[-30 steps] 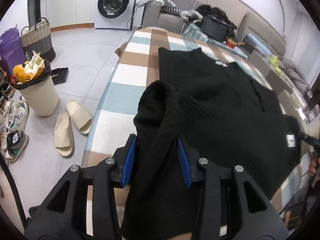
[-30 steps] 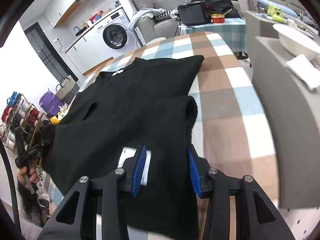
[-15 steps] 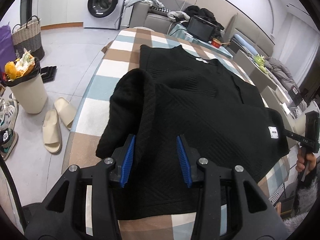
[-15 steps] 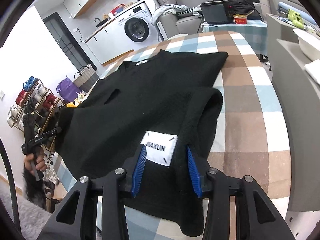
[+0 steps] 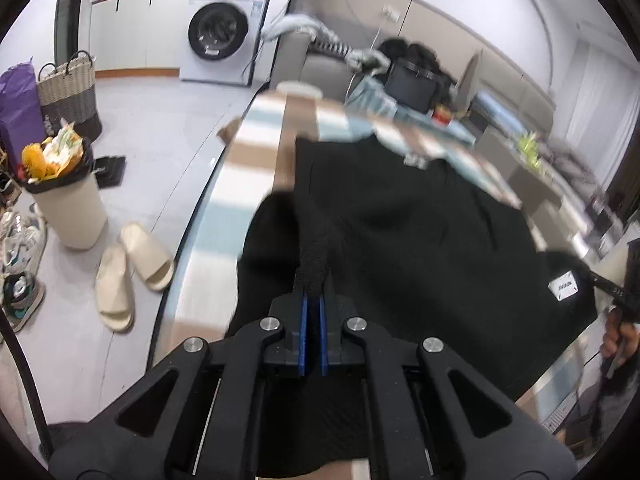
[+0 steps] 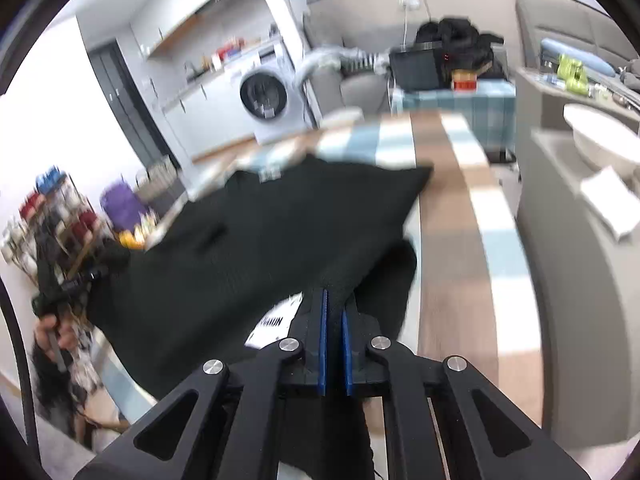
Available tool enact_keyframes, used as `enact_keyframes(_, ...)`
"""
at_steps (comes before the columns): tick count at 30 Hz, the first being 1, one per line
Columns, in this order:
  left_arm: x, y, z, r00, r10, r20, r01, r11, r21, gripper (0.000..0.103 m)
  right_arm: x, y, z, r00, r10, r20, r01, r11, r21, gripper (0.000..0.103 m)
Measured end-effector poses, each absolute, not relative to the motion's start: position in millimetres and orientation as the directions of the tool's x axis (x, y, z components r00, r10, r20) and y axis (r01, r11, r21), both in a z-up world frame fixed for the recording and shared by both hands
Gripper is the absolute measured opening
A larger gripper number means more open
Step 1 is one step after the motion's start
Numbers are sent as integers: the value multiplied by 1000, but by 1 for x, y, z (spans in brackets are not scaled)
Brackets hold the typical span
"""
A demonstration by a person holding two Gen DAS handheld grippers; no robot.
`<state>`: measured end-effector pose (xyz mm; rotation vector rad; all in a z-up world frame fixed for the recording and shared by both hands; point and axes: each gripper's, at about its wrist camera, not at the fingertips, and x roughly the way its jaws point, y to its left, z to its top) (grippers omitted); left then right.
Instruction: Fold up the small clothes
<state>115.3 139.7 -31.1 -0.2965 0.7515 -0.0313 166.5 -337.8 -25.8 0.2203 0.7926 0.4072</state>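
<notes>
A black knit sweater (image 5: 420, 232) lies spread on a table with a checked cloth (image 5: 248, 160). My left gripper (image 5: 313, 300) is shut on the sweater's near left hem, which bunches up between the blue pads. My right gripper (image 6: 335, 304) is shut on the sweater (image 6: 280, 216) at its near right hem, beside a white brand label (image 6: 276, 320). Each gripper also shows in the other's view, at the far hem corner: the right one (image 5: 612, 292) and the left one (image 6: 76, 276). The near hem is lifted off the table.
On the floor to the left stand a full bin (image 5: 68, 204), a pair of beige slippers (image 5: 132, 268), shoes and a woven basket (image 5: 68, 92). A washing machine (image 5: 220, 32) and sofa lie beyond. A grey counter (image 6: 580, 264) with a white bowl flanks the table's right side.
Both grippers have closed on the sweater's near hem; they were open around the fabric before. The hem is now pinched and raised, and both views are blurred by motion.
</notes>
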Motion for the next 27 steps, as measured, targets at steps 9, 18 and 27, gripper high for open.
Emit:
enact_keyframes(9,209,166,8,794,-73,-603,-119,955,-273,2,253,-327,1,752,339,-565,-157,925,346,6)
enact_keyframes(18,242,183,-63,642,-171,-747,-191,909,-372,13,270,-342,-70,526,492,-693,-105,847,522,34)
enact_keyframes(27,202,164,-67,659,-188,-728,-114,932,-343,30,248,-342,-74,515,513,-687,-170,846,505,44)
